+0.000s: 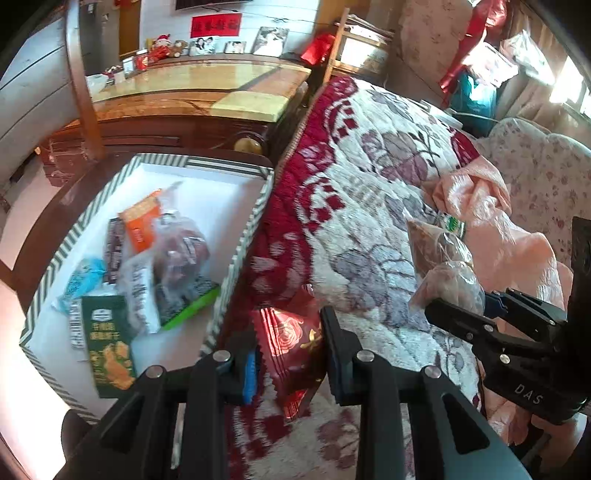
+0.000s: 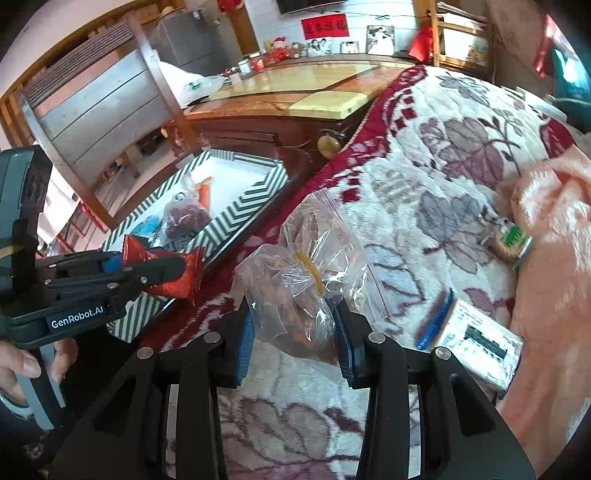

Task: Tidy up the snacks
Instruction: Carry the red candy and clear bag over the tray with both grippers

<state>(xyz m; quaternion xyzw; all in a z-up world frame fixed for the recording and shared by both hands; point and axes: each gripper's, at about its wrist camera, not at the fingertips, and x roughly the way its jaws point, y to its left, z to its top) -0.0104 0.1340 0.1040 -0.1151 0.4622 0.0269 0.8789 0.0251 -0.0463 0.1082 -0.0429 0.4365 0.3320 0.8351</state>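
Left gripper (image 1: 288, 354) has its jaws pinched on a red snack packet (image 1: 291, 350), clamped across the middle with the crimped ends sticking out both sides. Right gripper (image 2: 293, 332) has its jaws closed on a clear plastic bag (image 2: 295, 288) of brownish snacks, tied off with a yellow rubber band (image 2: 312, 275); the jaws sit fairly wide because the bag is bulky.

Landmark is the striped box (image 1: 236, 254), green-and-white chevron walls, white inside. It sits beside the bed on a dark wooden tabletop (image 1: 44, 229). Inside it: a green carton (image 1: 107, 343), an orange packet (image 1: 142, 221), a bag of dark red stuff (image 1: 181, 254), a light blue wrapper (image 1: 83, 277). The red packet is held just outside the box's near corner, over the blanket (image 1: 369, 206), which is floral, red and cream. The clear bag is further from the box, also over the blanket. Well away from the box, by a pink cloth (image 2: 554, 236), lie a green-labelled packet (image 2: 511, 240) and a white box with a blue edge (image 2: 476, 343).

Beyond the striped box there's a glossy wooden cabinet (image 2: 303, 88) with photo frames (image 2: 380, 38) and a red sign (image 2: 325, 26) on the wall.

A hand (image 2: 22, 365) wraps the left gripper's handle, in the right wrist view; that gripper points across toward the striped box.
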